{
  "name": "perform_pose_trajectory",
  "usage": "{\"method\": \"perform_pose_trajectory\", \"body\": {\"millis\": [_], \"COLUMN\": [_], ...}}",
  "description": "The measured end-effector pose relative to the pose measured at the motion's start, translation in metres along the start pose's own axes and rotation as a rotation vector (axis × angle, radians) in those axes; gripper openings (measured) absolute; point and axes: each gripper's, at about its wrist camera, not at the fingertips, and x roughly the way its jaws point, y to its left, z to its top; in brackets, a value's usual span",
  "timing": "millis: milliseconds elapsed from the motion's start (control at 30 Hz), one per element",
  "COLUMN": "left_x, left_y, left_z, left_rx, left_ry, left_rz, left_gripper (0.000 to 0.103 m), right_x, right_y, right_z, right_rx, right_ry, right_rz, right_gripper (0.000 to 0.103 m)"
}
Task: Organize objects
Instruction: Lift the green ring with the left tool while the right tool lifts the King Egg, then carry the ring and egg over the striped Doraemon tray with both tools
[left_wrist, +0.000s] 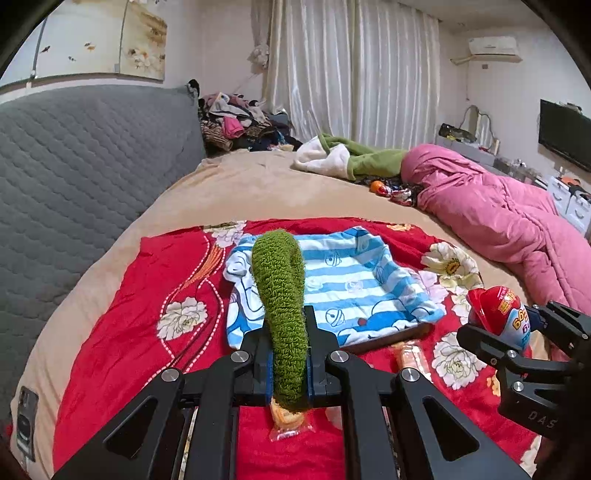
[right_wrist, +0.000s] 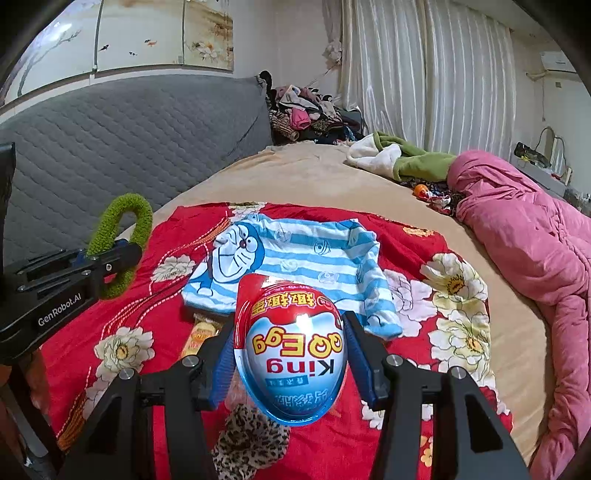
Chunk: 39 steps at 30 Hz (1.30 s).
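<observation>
Bedroom setting, and a tan bed (left_wrist: 258, 184) is carrying a red floral cloth (left_wrist: 129, 332) with the action happening right above it. A pink quilt (left_wrist: 498, 206) is lying bunched along the far side, and white curtains (left_wrist: 354, 70) are hanging behind.

The left claw (left_wrist: 289, 354) is pinching a green knitted loop (left_wrist: 280, 295), its fingers pressed in on the lower part while the loop is sticking up and forward. From the right wrist view that loop (right_wrist: 122, 240) is showing as an open ring held off the cloth.

The right claw (right_wrist: 291, 354) is gripping a red-and-blue toy egg (right_wrist: 291, 354), blue pads pressing on both of its sides, print upside down to the camera.

A blue-striped cartoon cloth (left_wrist: 351, 288) is lying spread on the red floral cloth just ahead of both claws. A leopard-print scrunchie (right_wrist: 251, 439) is sitting below the egg, and an orange snack packet (right_wrist: 201, 334) is lying beside the striped cloth.
</observation>
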Motion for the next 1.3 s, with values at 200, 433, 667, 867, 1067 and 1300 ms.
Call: {"method": "perform_pose_trajectory", "body": {"millis": [200,433,667,867,1067,1300], "left_x": [0.013,0.028,0.046,0.066,0.088,0.125], "left_y": [-0.001,-0.005,-0.008,-0.005,-0.001,-0.002], "left_z": [0.008,0.019,0.033,0.046,0.054,0.055], "left_rx": [0.004,0.009,0.019,0.009,0.001,-0.006], "left_ry": [0.007,0.006,0.006,0.002,0.006,0.032], "left_rz": [0.001,0.002,0.011,0.023,0.03,0.034], "left_gripper": [0.012,0.012,0.012,0.012,0.012,0.012], "right_x": [0.01,0.02,0.034,0.049,0.07,0.098], "right_y": [-0.001,-0.003,-0.004,-0.005,-0.006,-0.01], "right_z": [0.009,0.021,0.036,0.055,0.067,0.074], "right_rx": [0.002,-0.001,-0.016,-0.027,-0.044,-0.047], "right_ry": [-0.004,-0.016,-0.03,-0.053,-0.052,-0.046], "right_rz": [0.004,0.009,0.012,0.008,0.006,0.013], "right_gripper": [0.054,0.054,0.054,0.054,0.054,0.054]}}
